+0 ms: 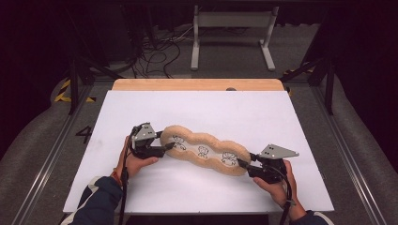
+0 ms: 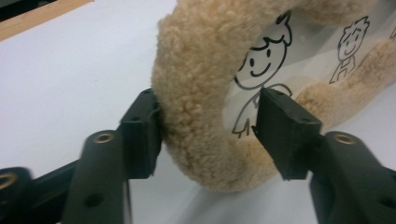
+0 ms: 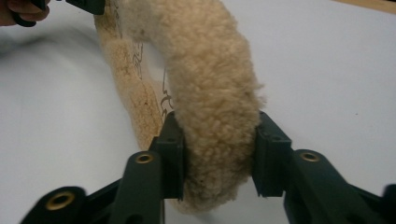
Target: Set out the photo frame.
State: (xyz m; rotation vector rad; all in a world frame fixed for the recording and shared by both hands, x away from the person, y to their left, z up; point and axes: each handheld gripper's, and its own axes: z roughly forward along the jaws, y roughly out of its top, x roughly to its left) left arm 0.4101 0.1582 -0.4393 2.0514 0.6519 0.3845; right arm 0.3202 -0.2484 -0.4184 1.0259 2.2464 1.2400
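Landmark: the fleece pouch (image 1: 205,149), a long tan plush case with a wavy outline and a clear window printed with small cartoon figures; every place below is given from it.

Pouch position: lying flat on the white board (image 1: 281,122), slanting from its far-left end down to its near-right end, roughly in the middle of the board's near half.

Left gripper (image 1: 165,146): at the pouch's far-left end, held in the person's left hand (image 1: 136,161). In the left gripper view one jaw touches the outer fleece rim, while the other stands over the clear window, a little clear of the fleece (so the rim sits between the jaws but is not yet squeezed from both sides).

Right gripper (image 1: 245,164): at the pouch's near-right end, held in the right hand (image 1: 277,185). In the right gripper view both jaws press against the fleece rim from either side, pinching it.

Pouch window: the left gripper view shows a smiling figure just behind the rim, with another figure further along.

Wooden table edge (image 1: 197,85): beyond the pouch, past the far side of the white board.

Floor: cables (image 1: 155,51) and a grey metal stand (image 1: 232,35) lie well beyond the pouch, past the table edge.
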